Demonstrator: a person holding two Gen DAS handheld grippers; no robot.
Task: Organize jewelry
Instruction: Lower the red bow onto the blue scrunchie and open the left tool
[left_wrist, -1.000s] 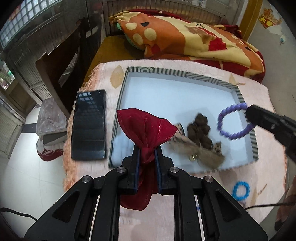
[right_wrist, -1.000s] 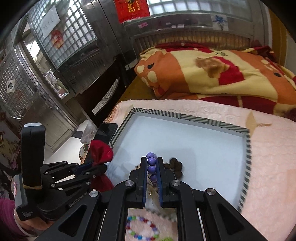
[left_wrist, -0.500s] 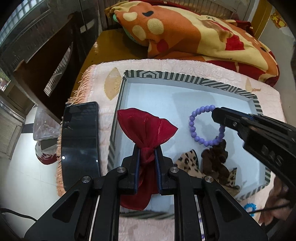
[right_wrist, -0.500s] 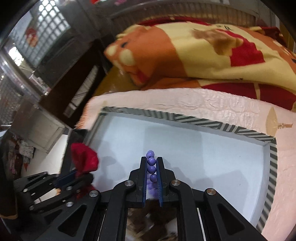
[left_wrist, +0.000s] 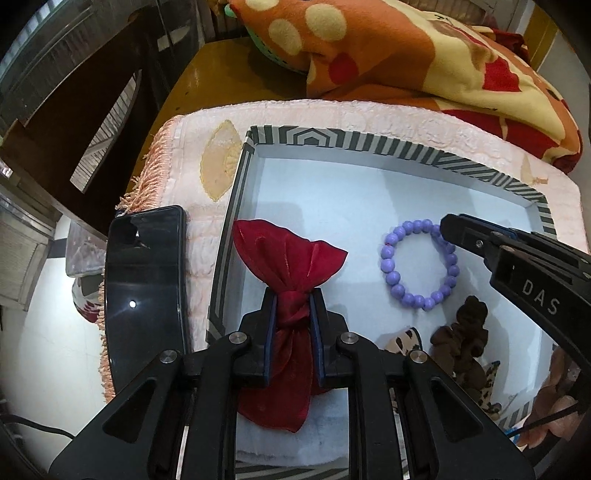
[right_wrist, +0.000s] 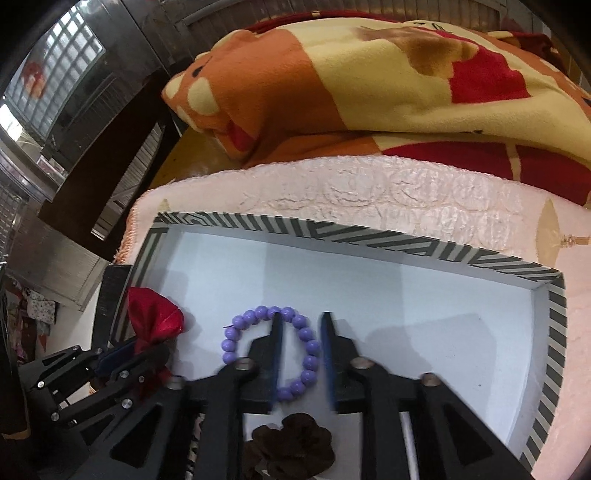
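Note:
A shallow box with a striped rim (left_wrist: 354, 142) (right_wrist: 369, 240) and pale blue floor lies on a pink mat. My left gripper (left_wrist: 293, 295) is shut on a red fabric bow (left_wrist: 288, 254), held over the box's left part; the bow also shows in the right wrist view (right_wrist: 155, 321). A purple bead bracelet (left_wrist: 419, 269) (right_wrist: 271, 350) lies flat on the box floor. My right gripper (right_wrist: 301, 319) is open, its left finger inside the bracelet ring, the right finger outside. A brown scrunchie (left_wrist: 465, 343) (right_wrist: 291, 446) and a leopard-print scrunchie (left_wrist: 404, 338) lie near the front.
A black phone (left_wrist: 144, 288) lies on the pink mat (left_wrist: 332, 114) left of the box. A folded orange, yellow and red blanket (right_wrist: 369, 92) lies behind the mat. A dark wooden chair (left_wrist: 74, 122) stands at the left.
My right gripper has lowered the purple bracelet onto the box floor and opened, letting it go. My left gripper has moved forward over the box with the red bow.

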